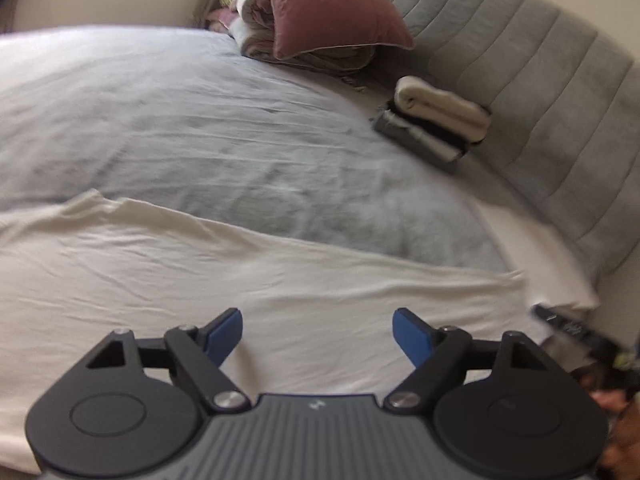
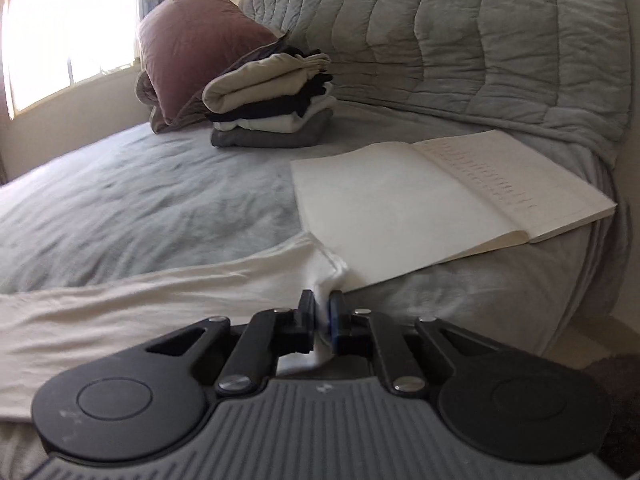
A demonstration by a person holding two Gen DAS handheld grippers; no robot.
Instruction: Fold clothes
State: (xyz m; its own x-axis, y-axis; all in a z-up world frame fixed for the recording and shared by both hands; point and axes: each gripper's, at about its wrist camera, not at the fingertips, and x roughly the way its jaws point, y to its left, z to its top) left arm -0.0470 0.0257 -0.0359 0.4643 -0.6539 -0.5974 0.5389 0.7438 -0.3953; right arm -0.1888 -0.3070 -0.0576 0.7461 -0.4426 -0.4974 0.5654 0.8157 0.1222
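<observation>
both wrist views low, facing headboard (image 1: pixel 540 92)

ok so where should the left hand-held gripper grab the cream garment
Judging by its pose, the near hem directly ahead of the left hand-held gripper. The cream garment lies flat on the bed, so come in low from the near edge, pinching a fold, matching the right hand-held gripper on its corner.
</observation>
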